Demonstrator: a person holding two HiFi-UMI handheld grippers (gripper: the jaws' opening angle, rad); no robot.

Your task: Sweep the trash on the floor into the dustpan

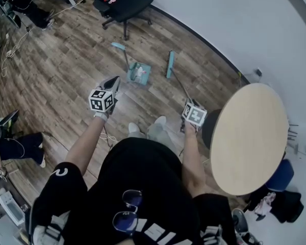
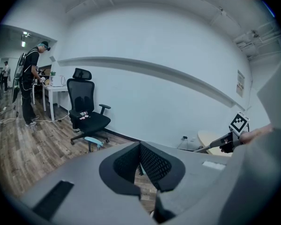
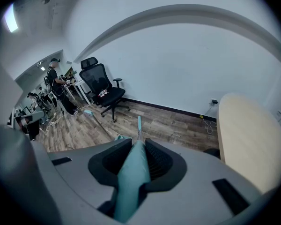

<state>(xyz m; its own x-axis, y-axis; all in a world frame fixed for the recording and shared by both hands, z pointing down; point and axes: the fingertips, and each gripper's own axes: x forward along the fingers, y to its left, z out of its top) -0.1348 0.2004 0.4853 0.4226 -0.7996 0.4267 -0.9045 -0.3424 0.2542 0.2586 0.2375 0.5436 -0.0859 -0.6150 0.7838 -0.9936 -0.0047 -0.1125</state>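
A teal dustpan (image 1: 138,73) stands on the wood floor with a small white and pink scrap of trash (image 1: 139,72) inside it. Its long handle (image 1: 123,55) rises to a teal grip (image 2: 94,141). My left gripper (image 1: 113,81) hangs short of the dustpan, apart from it, and its jaws (image 2: 140,146) are shut on nothing. My right gripper (image 1: 188,104) is shut on the teal broom handle (image 3: 131,177). That handle slants down to the broom head (image 1: 170,64), which rests on the floor just right of the dustpan.
A black office chair (image 1: 123,4) stands beyond the dustpan near the white wall. A round wooden table (image 1: 247,137) is close on my right. The person's shoes (image 1: 160,121) are below the grippers. Other people and cables (image 1: 10,45) are at the left.
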